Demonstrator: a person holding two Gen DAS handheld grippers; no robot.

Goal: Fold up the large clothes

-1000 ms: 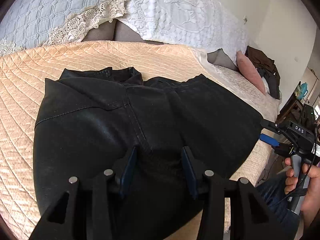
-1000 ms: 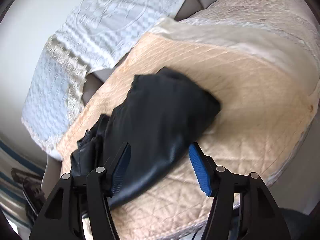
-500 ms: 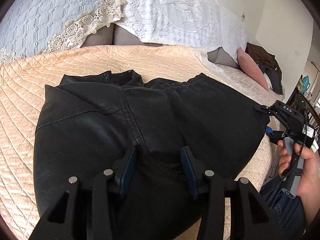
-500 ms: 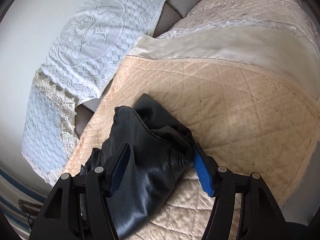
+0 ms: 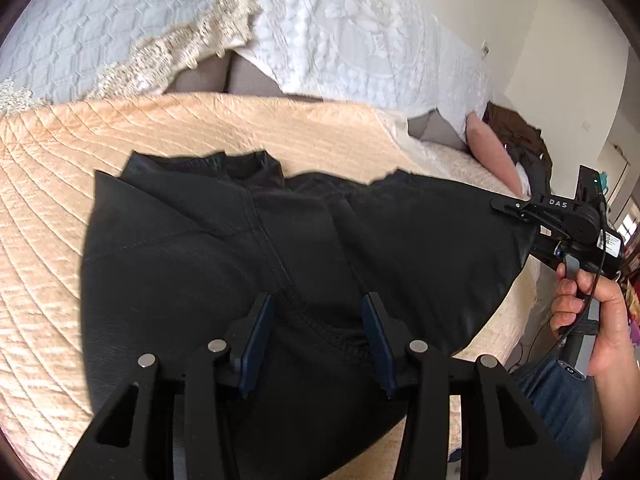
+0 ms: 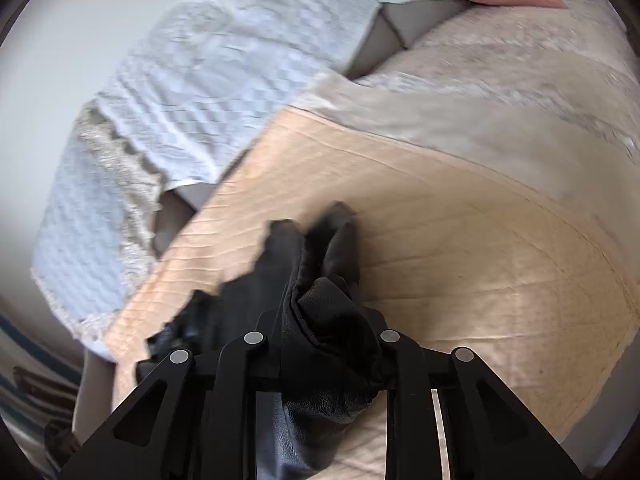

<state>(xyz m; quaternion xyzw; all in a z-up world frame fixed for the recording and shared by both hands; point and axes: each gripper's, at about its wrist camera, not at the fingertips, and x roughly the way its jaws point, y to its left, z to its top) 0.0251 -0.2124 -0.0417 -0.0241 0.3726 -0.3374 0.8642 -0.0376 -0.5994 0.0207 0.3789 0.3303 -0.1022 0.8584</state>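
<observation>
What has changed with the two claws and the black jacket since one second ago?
The right claw came onto the black leather jacket edge; its jaws are closing on a bunched fold between them. The left claw stayed half-open over the hem; the jacket stays on the peach quilt.

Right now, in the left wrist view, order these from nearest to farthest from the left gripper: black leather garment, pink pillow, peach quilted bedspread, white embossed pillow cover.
1. Black leather garment: between the left gripper's fingers.
2. Peach quilted bedspread: under and around the garment.
3. White embossed pillow cover: upright at the bed's head.
4. Pink pillow: far right.
</observation>
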